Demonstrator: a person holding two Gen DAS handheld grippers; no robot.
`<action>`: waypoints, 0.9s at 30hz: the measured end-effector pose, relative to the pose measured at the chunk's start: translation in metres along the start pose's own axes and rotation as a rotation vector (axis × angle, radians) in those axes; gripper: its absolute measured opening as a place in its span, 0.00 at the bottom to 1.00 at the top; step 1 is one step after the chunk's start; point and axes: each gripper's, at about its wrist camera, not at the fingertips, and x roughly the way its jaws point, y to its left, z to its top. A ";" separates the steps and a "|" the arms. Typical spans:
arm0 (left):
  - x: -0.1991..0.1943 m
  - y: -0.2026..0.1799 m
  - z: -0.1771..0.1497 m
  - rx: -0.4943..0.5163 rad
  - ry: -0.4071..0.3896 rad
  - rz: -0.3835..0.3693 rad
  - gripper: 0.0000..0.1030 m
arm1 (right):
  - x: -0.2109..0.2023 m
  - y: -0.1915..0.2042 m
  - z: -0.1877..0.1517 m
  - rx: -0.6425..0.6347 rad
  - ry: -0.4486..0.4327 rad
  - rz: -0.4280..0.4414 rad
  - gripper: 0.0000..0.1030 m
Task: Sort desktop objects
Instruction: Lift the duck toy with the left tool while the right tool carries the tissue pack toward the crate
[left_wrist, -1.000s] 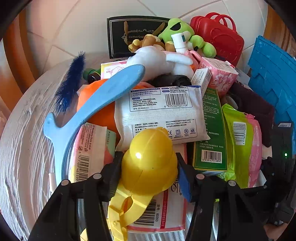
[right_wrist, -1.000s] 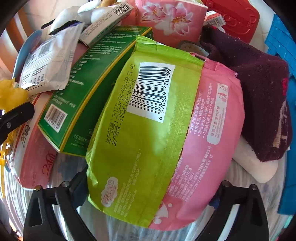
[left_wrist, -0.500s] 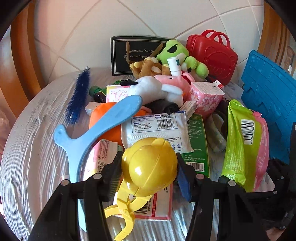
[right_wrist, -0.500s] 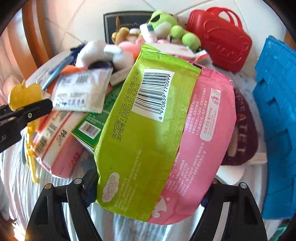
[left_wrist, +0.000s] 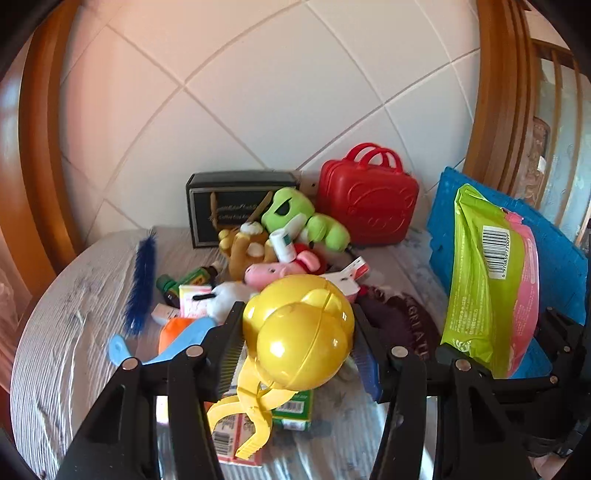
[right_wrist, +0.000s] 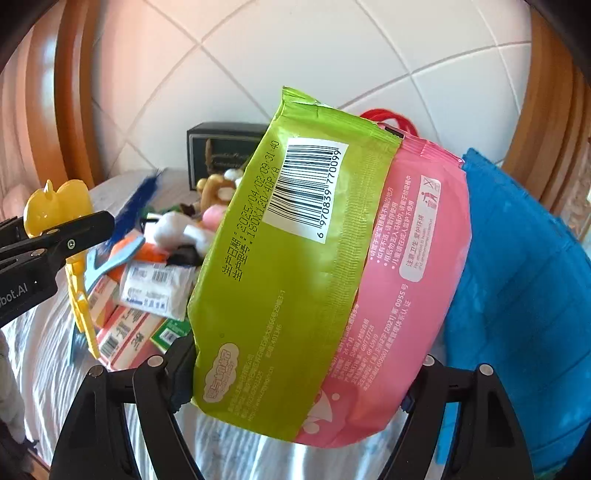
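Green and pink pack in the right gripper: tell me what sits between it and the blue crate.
Nothing visible. The right gripper holds the pack clear above the table, and the blue crate stands right beside it with no object in the gap. The crate's inside is not shown.

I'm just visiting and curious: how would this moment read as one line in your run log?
left gripper: shut on yellow toy | right gripper: shut on green-pink wipes pack | both held above cluttered table

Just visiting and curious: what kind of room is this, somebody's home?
Most likely a home. A round cloth-covered table stands against a white tiled wall, piled with plush toys, a red toy suitcase and household packets, with a wooden chair back behind.
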 end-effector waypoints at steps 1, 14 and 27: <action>-0.004 -0.012 0.008 0.010 -0.023 -0.013 0.52 | -0.002 -0.010 0.009 0.008 -0.019 -0.010 0.78; -0.044 -0.238 0.109 0.162 -0.281 -0.187 0.52 | -0.118 -0.202 0.035 0.108 -0.271 -0.217 0.78; -0.046 -0.465 0.167 0.189 -0.314 -0.408 0.52 | -0.149 -0.394 -0.003 0.173 -0.236 -0.403 0.79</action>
